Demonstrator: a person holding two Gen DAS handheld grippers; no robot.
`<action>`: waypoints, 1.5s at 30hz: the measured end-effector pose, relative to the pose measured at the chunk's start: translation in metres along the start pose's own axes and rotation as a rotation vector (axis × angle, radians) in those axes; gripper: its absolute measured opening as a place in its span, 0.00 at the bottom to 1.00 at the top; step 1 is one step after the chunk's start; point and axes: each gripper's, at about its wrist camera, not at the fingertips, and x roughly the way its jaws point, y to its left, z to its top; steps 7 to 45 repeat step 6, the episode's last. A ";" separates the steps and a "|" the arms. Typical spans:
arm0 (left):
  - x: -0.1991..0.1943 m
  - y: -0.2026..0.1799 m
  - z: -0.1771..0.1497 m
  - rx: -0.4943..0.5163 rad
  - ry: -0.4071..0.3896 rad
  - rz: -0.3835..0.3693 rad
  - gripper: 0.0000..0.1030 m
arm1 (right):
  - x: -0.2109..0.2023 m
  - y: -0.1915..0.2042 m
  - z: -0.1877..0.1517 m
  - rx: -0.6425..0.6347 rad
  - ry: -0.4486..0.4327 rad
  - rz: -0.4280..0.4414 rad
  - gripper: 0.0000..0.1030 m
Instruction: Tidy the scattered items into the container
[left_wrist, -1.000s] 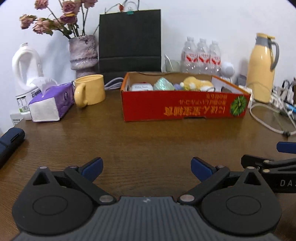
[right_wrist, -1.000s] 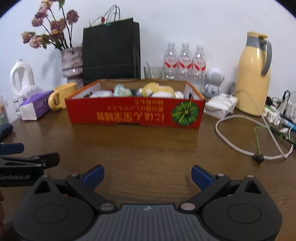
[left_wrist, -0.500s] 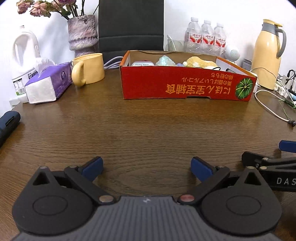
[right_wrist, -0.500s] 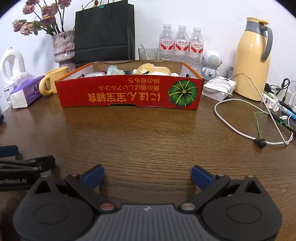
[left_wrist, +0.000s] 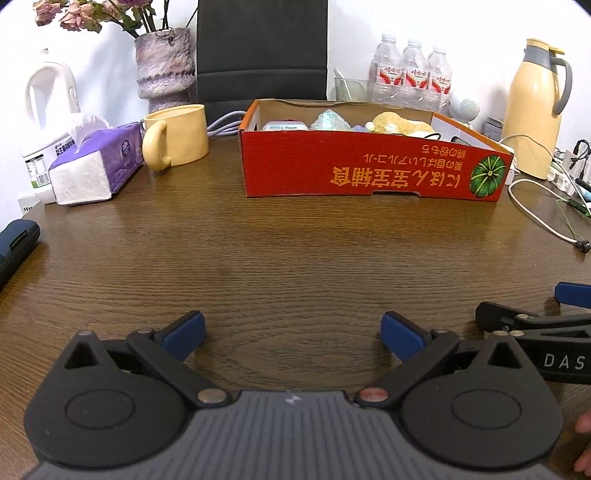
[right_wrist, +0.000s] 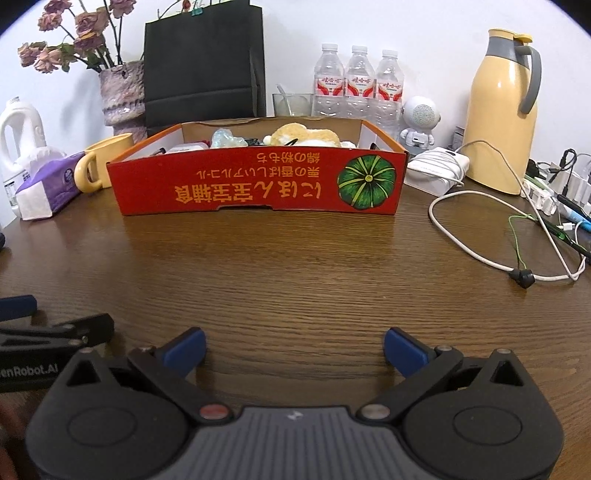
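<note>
Both cameras now sit nearer the table than one second ago: the red cardboard box (left_wrist: 373, 173) appears larger, and more of the wood grain fills each view. Left gripper (left_wrist: 293, 332) and right gripper (right_wrist: 294, 349) hang low over the wooden table (left_wrist: 258, 258), side by side, each with its fingers spread apart and nothing between them. The box stands well ahead of both, at the far middle of the table; a yellow plush item (right_wrist: 303, 134), a pale green piece (right_wrist: 225, 138) and a white case (left_wrist: 284, 126) already lie inside it. No loose item shows on the bare wood between grippers and box, so the tidying step appears complete or close to it. The next move calls for a check of the table edges, such as the dark object (left_wrist: 16, 240) at the far left. Around the box stand a yellow mug (left_wrist: 177, 134), a tissue pack (left_wrist: 96, 166), a yellow thermos (right_wrist: 504, 110), water bottles (right_wrist: 356, 81) and a white cable (right_wrist: 480, 236), against a white wall.
</note>
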 end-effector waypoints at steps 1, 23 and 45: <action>0.000 0.000 0.000 0.000 0.000 0.000 1.00 | 0.000 0.000 0.000 0.000 0.000 0.001 1.00; 0.000 0.000 0.000 0.000 0.000 0.000 1.00 | 0.000 0.000 0.000 0.000 0.000 0.001 1.00; 0.000 0.000 0.000 0.000 0.000 0.000 1.00 | 0.000 0.000 0.000 0.000 0.000 0.001 1.00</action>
